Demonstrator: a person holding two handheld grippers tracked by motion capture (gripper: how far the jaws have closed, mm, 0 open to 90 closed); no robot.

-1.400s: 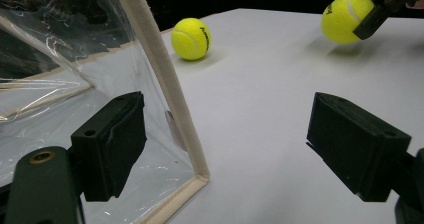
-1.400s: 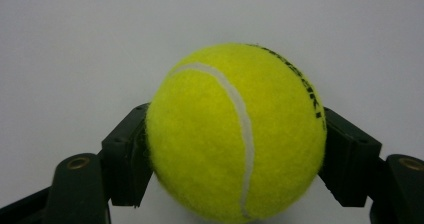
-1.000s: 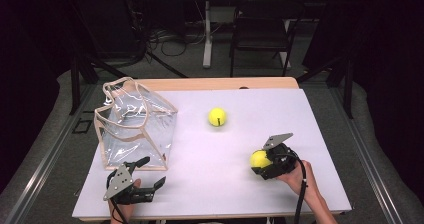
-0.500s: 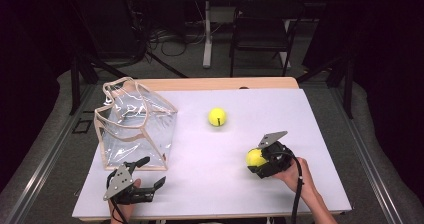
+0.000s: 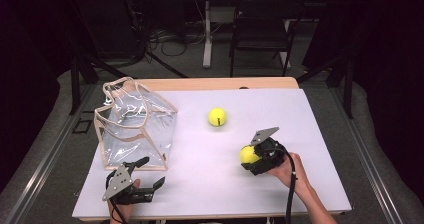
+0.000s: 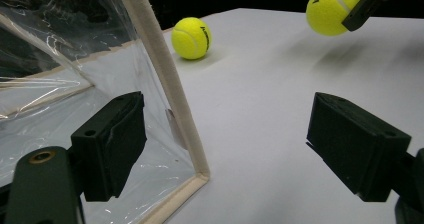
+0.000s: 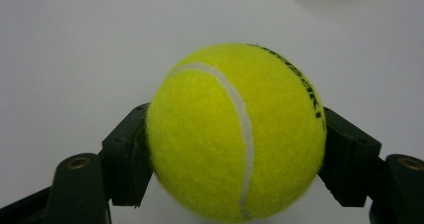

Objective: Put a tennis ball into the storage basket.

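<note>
The clear plastic bag with beige fabric trim (image 5: 134,124) stands upright at the left of the white surface (image 5: 200,184), its mouth up — probably so that balls can be dropped into it. Just in front of the bag the left hand-held gripper (image 5: 146,175) rests low with its jaws spread wide and nothing between them; it seems ready to steady the bag's edge. To the right of the bag, well apart, a yellow felt tennis ball (image 5: 217,117) lies free. Farther right of the bag, the right hand-held gripper (image 5: 251,157) pinches a second yellow tennis ball (image 7: 235,134) from both sides, lifted clear of the surface — in my judgement for carrying it toward the bag.
</note>
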